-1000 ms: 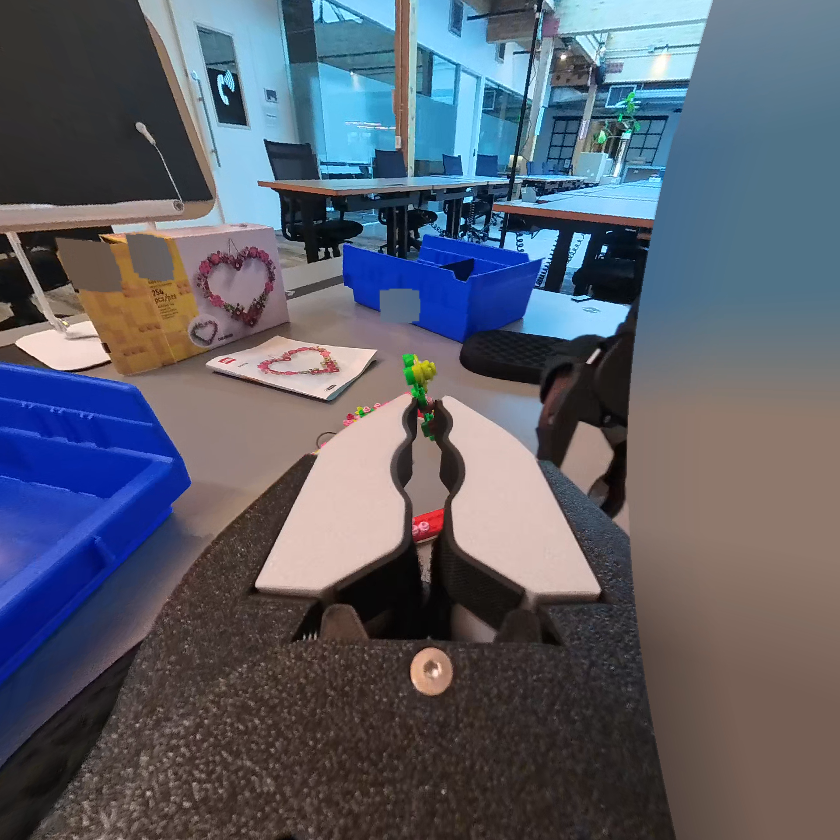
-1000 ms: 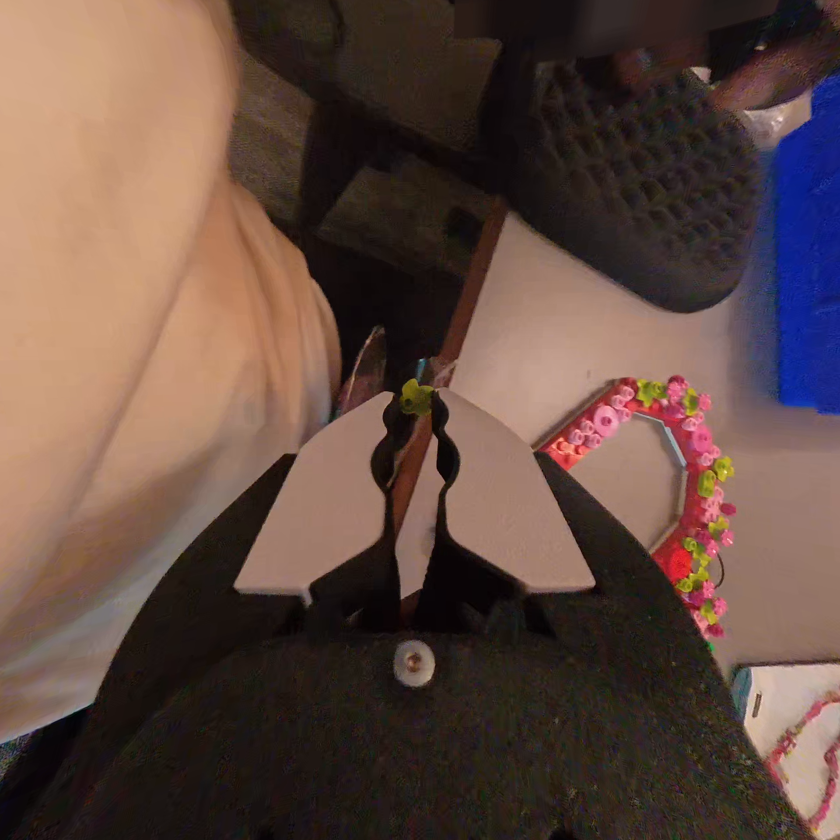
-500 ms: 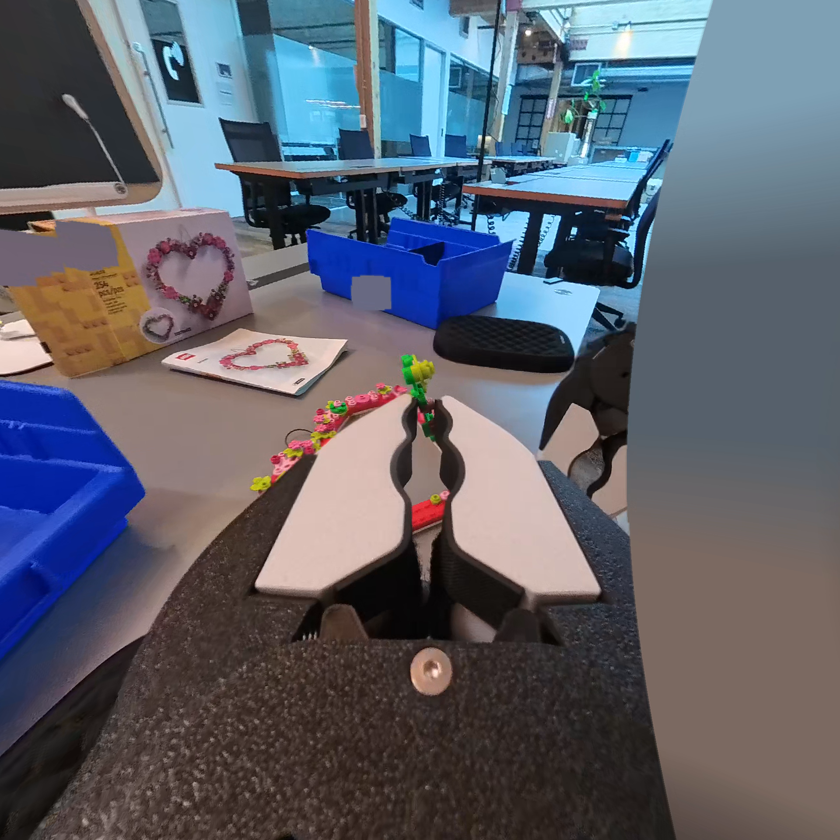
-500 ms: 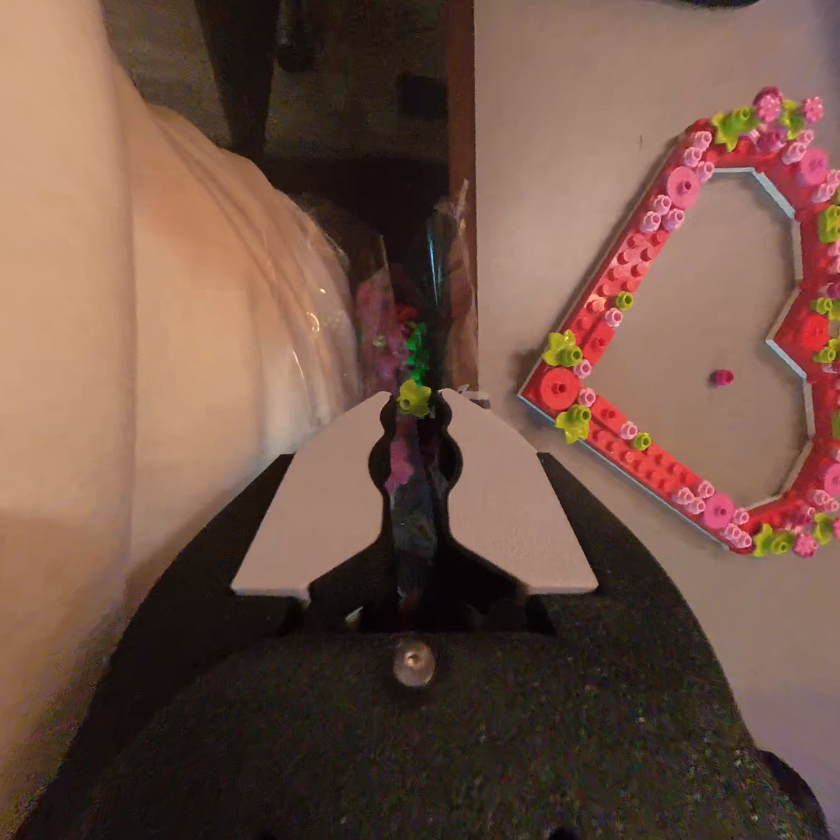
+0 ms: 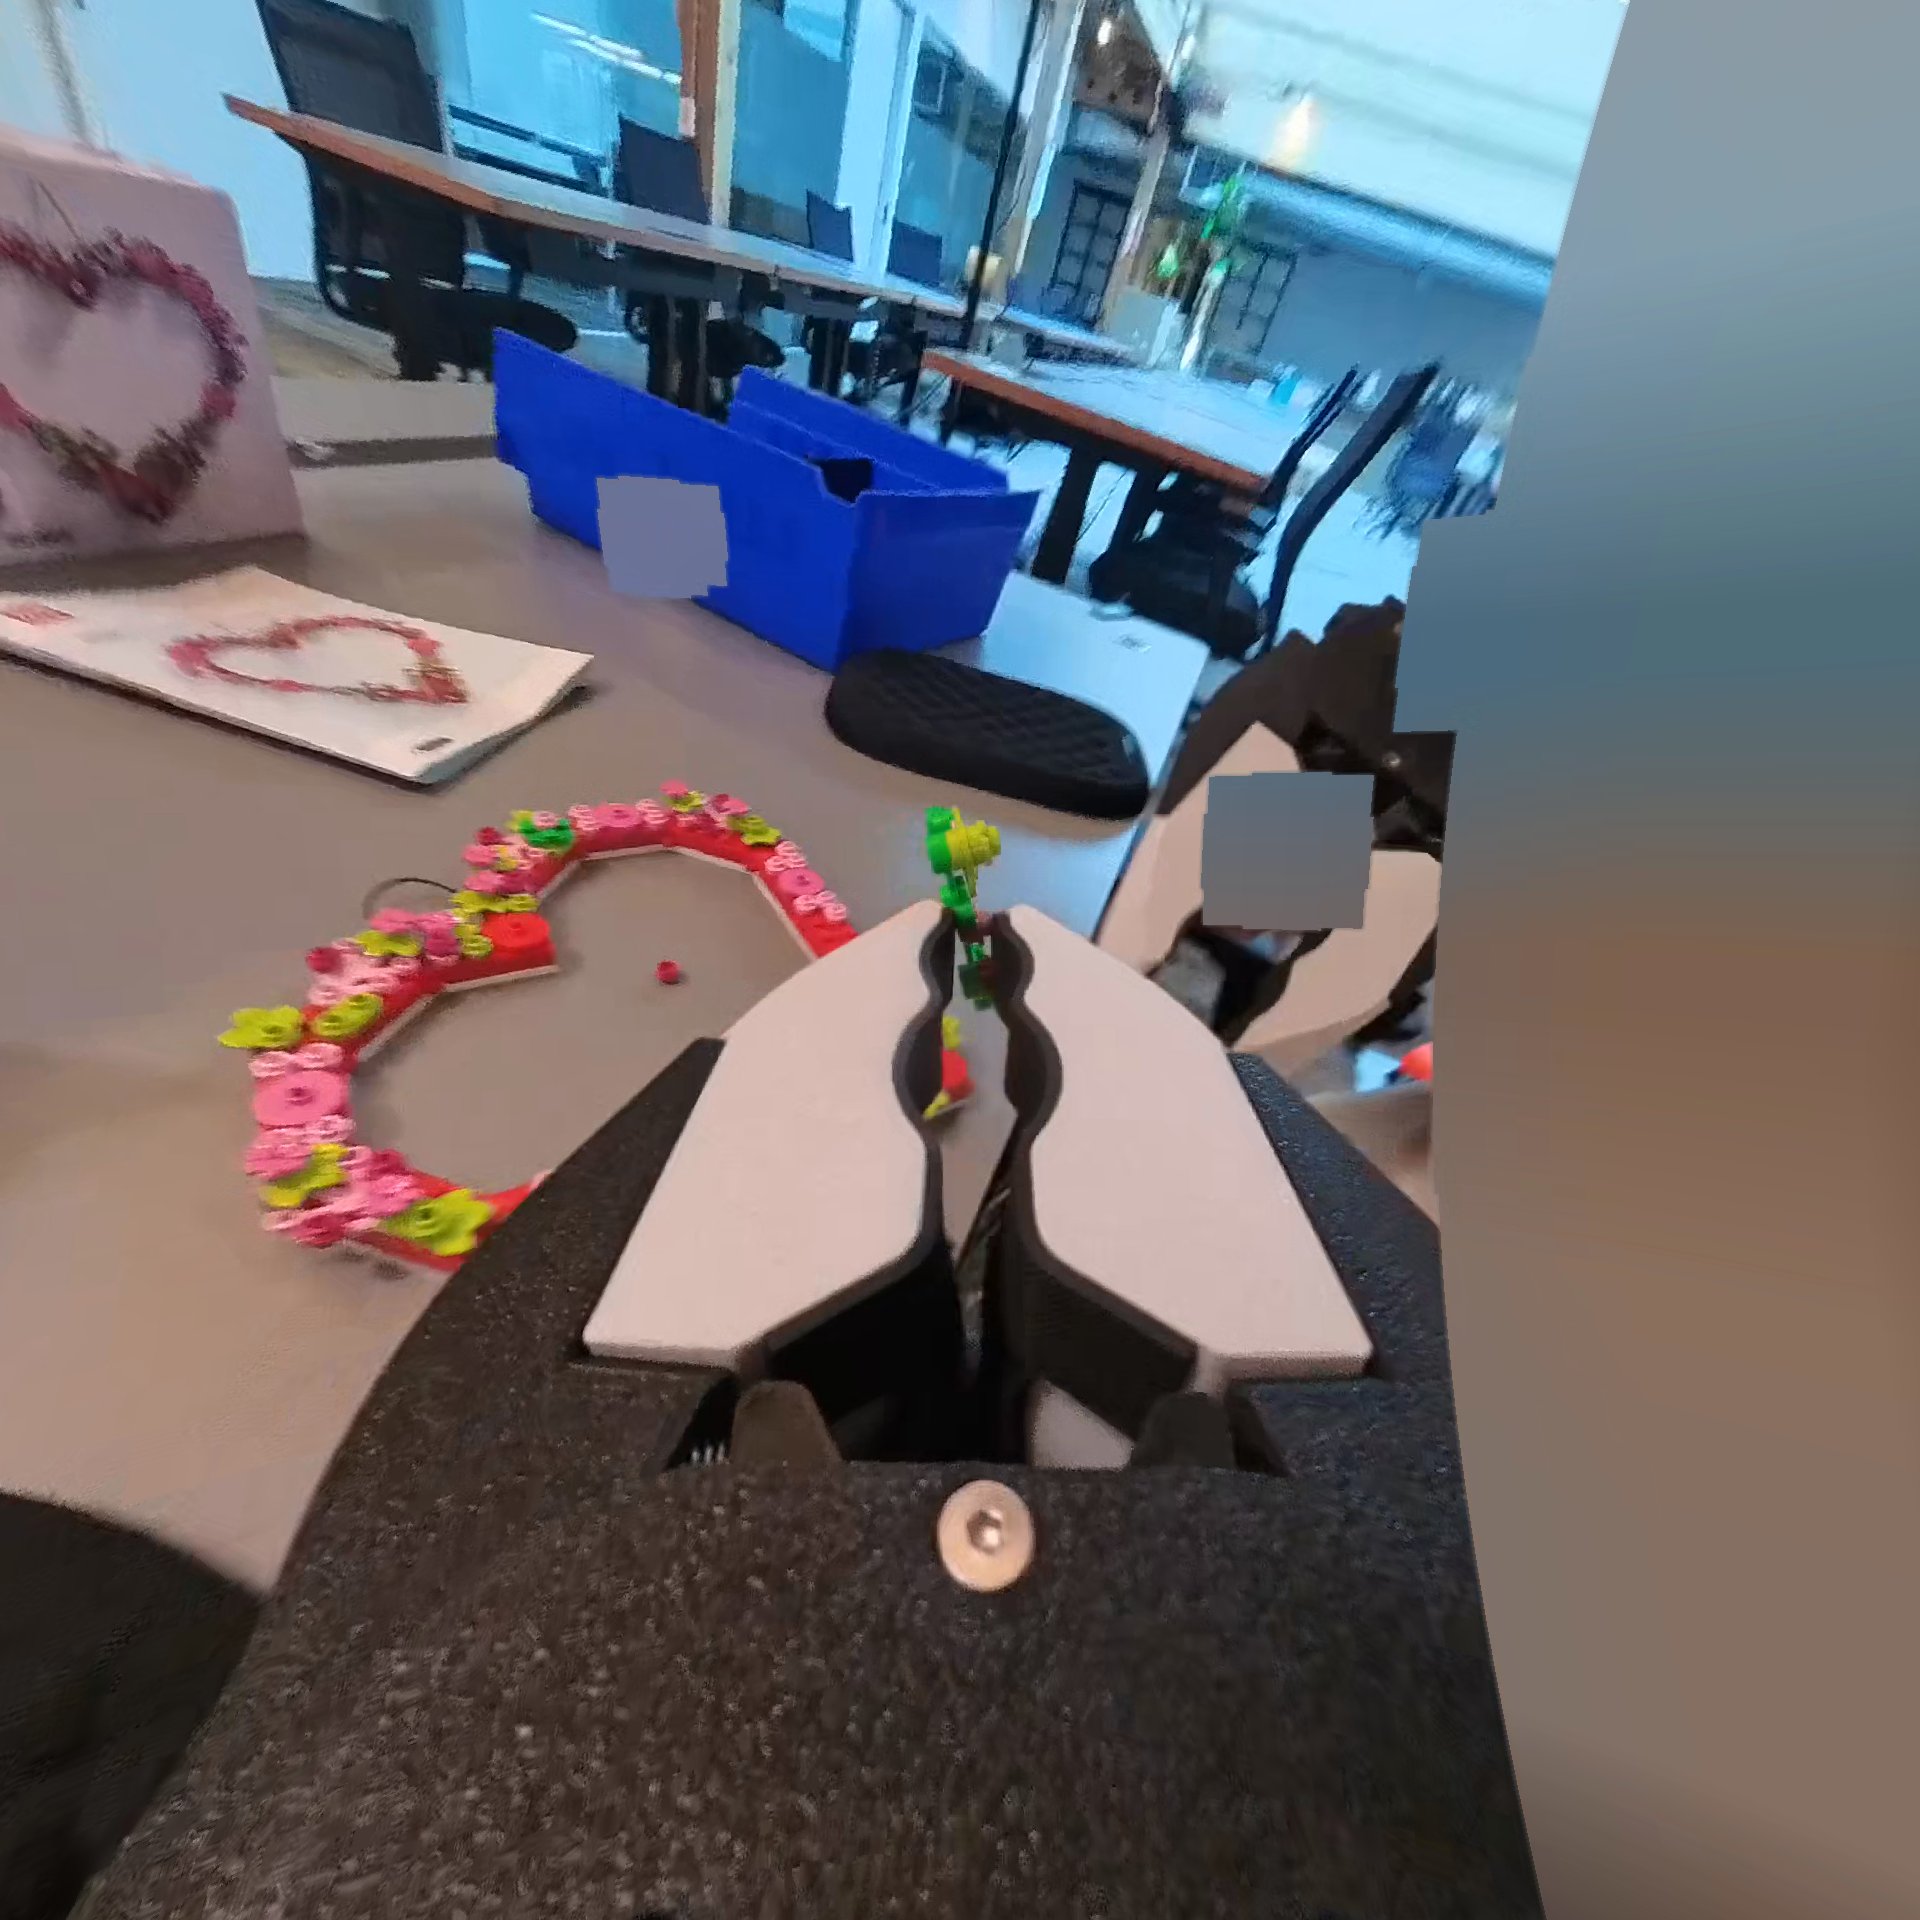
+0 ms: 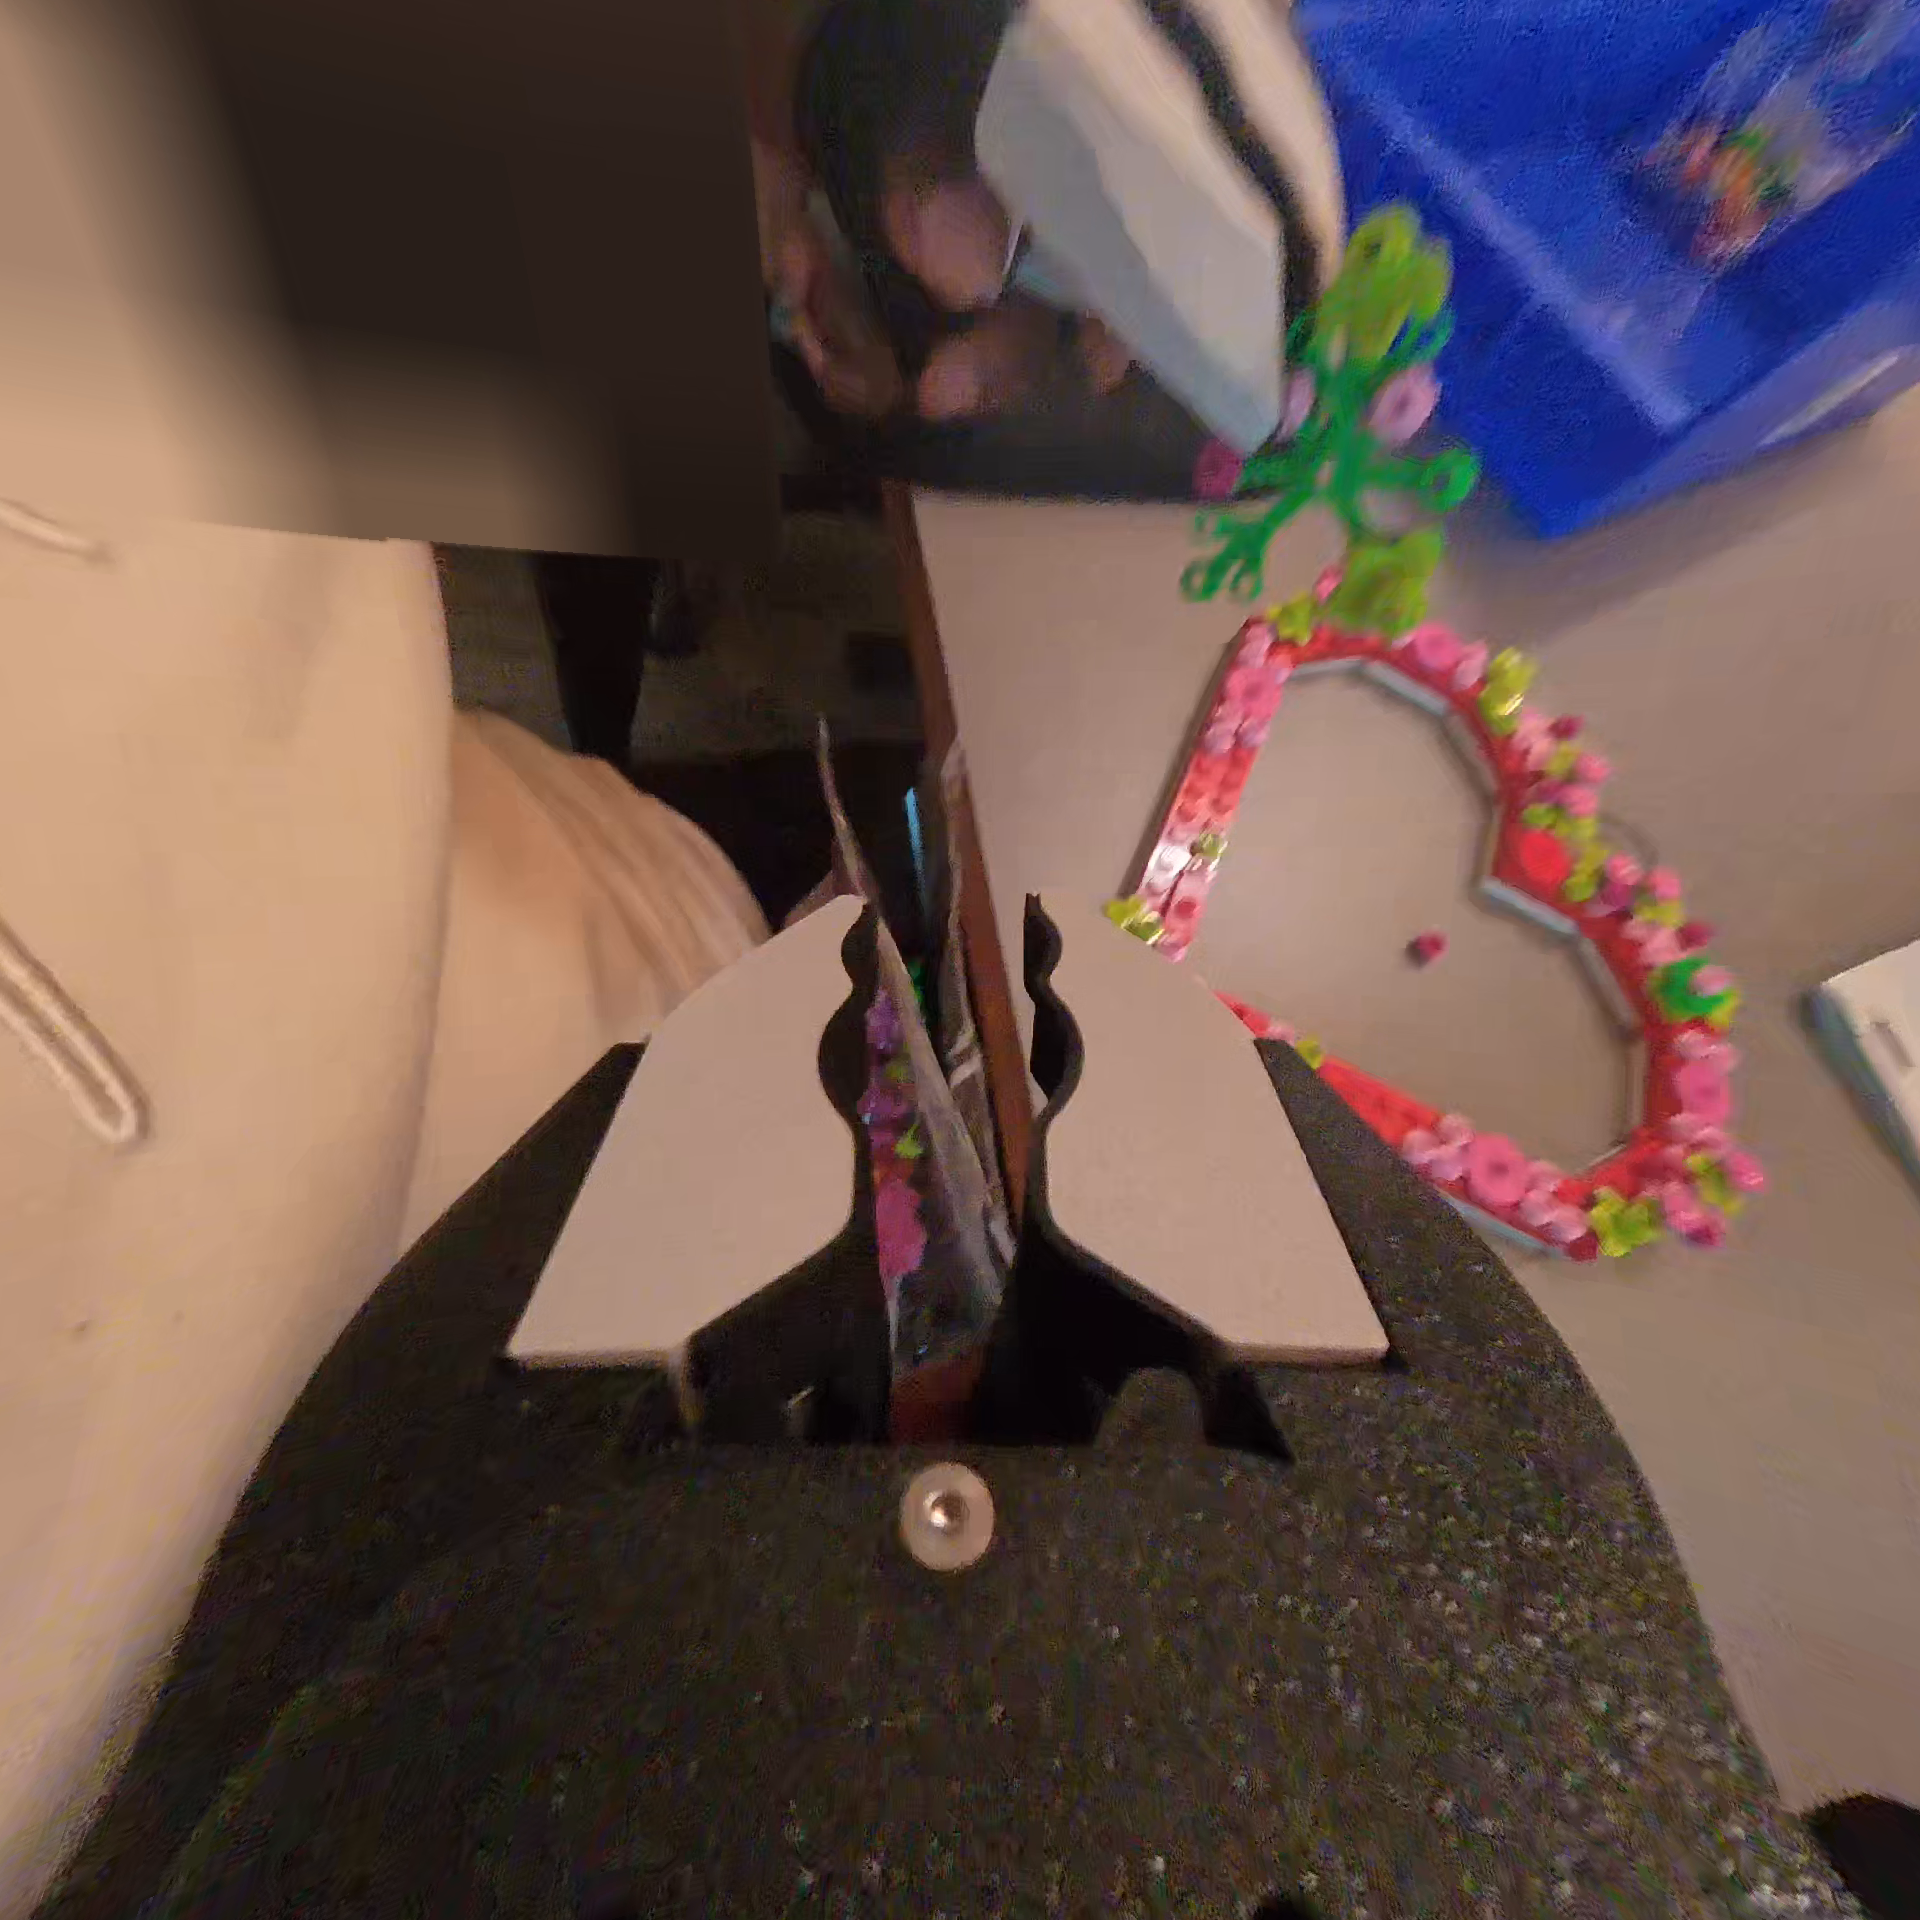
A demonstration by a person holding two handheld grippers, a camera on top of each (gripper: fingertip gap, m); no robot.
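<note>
My left gripper [image 5: 975,920] is clamped on a green brick sprig [image 5: 961,862] above the grey table [image 5: 156,852]. My right gripper [image 6: 948,914] is spread, empty, over the table's near edge beside the brick heart wreath [image 6: 1538,862].

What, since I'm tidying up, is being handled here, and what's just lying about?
Handled: green flower sprig, in the shut left gripper; bag of pieces, before the open right gripper.
Lying about: heart wreath, blue bin, booklet, box, black pad.

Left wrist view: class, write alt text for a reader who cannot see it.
The left gripper is shut on a green plant sprig above a grey table. A red brick heart frame with pink flowers lies left, a blue bin behind.
</note>
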